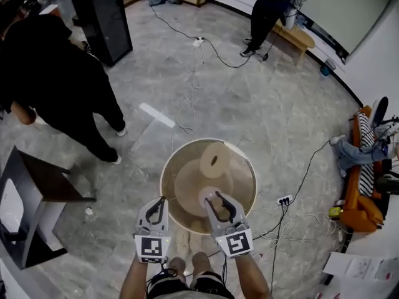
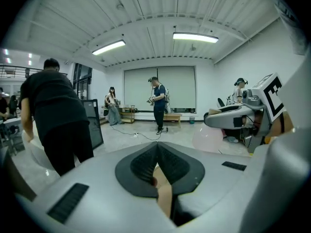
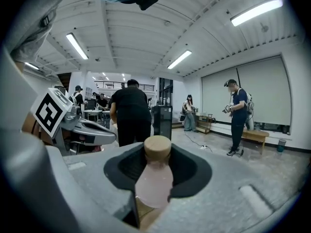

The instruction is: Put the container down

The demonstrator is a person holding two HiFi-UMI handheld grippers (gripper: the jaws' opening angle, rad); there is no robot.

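Observation:
The container (image 3: 154, 178) is a pale pink, see-through bottle with a tan cork-like lid (image 3: 158, 148). It stands upright between the dark pads of my right gripper (image 3: 156, 171), which is shut on its body. In the head view the right gripper (image 1: 212, 197) holds the container (image 1: 209, 195) over the near part of a round tan table (image 1: 249, 170). My left gripper (image 1: 164, 200) hovers at the table's near left rim. In its own view the left gripper (image 2: 157, 165) is shut, pads touching, with nothing between them. The container (image 2: 210, 139) also shows at that view's right.
A pale round object with a dark hole (image 1: 215, 160) lies on the table's far side. A person in black (image 1: 59, 83) stands at the left, another person (image 1: 271, 8) far off. A dark side table (image 1: 34, 195), a black cabinet (image 1: 103, 20) and floor cables with a power strip (image 1: 284, 200) surround the table.

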